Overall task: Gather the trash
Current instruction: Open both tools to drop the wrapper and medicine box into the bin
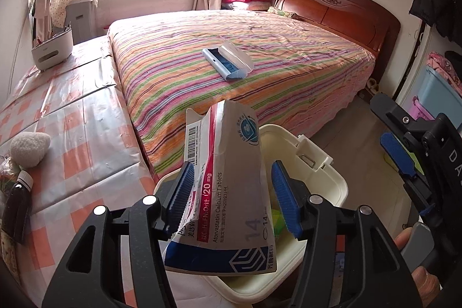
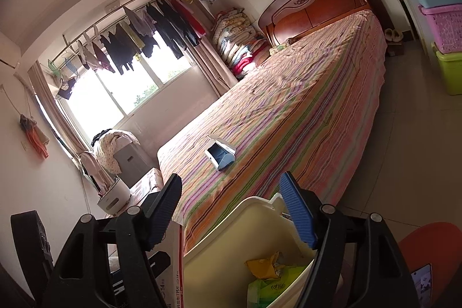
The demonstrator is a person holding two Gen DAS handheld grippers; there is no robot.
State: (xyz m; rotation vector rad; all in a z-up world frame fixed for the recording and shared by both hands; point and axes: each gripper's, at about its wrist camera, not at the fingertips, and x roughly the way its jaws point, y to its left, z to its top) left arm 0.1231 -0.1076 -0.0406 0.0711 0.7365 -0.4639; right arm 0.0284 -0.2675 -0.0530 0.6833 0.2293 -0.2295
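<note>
Black gripper arms with blue ribbed pads are filling the bottom of the left wrist view, and the left gripper (image 1: 234,195) is standing partly open around a crumpled medicine box (image 1: 228,192). Its left pad is pressing into the box's side, while the right pad is sitting just beside the other side with a thin gap showing, so the box is leaning against one pad only. Printing on the box is reading "Atorvastatin Calcium Tablets", "20 mg" on a red band and a large "14", with a barcode at 11 o'clock on its torn upper flap and a round blue emblem at 1 o'clock. Below and behind the box, a cream bin (image 1: 332,186) is sitting with its lid open, spreading from 6 to 3 o'clock.

Over at 3 o'clock in that view, the right gripper (image 1: 404,155) is showing, with letters "DA" readable on its black body. From the right wrist view, the right gripper (image 2: 231,210) is gaping wide and holding nothing, hovering over the bin (image 2: 219,227), where yellow and green wrappers (image 2: 268,276) are lying inside. At 7 o'clock there, the box (image 2: 170,273) is poking up at the bin's left rim. A blue and white case (image 1: 228,61) is lying open on the striped bed (image 1: 274,54).
</note>
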